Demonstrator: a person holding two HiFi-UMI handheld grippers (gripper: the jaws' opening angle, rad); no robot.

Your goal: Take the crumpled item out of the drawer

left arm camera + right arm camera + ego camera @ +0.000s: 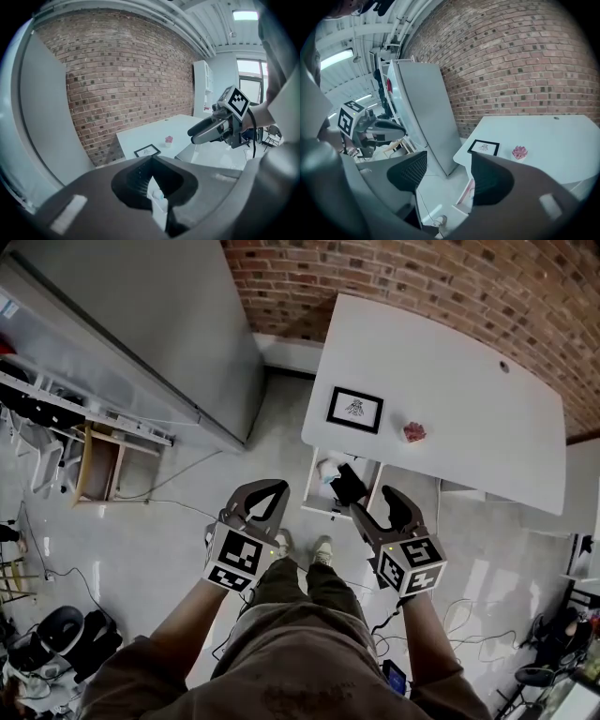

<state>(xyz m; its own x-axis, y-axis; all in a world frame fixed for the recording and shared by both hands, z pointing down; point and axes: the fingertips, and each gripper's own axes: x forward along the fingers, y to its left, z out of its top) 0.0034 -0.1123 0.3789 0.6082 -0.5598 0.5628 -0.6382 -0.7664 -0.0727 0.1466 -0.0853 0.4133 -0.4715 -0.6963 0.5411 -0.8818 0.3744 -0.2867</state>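
Observation:
Under the white desk (450, 381) a drawer (313, 495) stands pulled out. A white crumpled item (326, 470) lies in it, also glimpsed past the left jaws as the crumpled item (157, 195). My left gripper (279, 487) hangs left of the drawer, shut, its tips touching with nothing between them. My right gripper (368, 489) is open and empty, one finger overlapping the drawer's right part in the head view. Each gripper view shows the other tool: the right gripper (206, 131) and the left gripper (389, 127).
On the desk lie a black-framed picture (354, 409) and a small pink object (414, 432). A tall grey cabinet (159, 324) stands left of the desk against the brick wall (403, 277). Cables (178, 507), a wooden chair (98, 465) and the person's shoes (302, 547) are on the floor.

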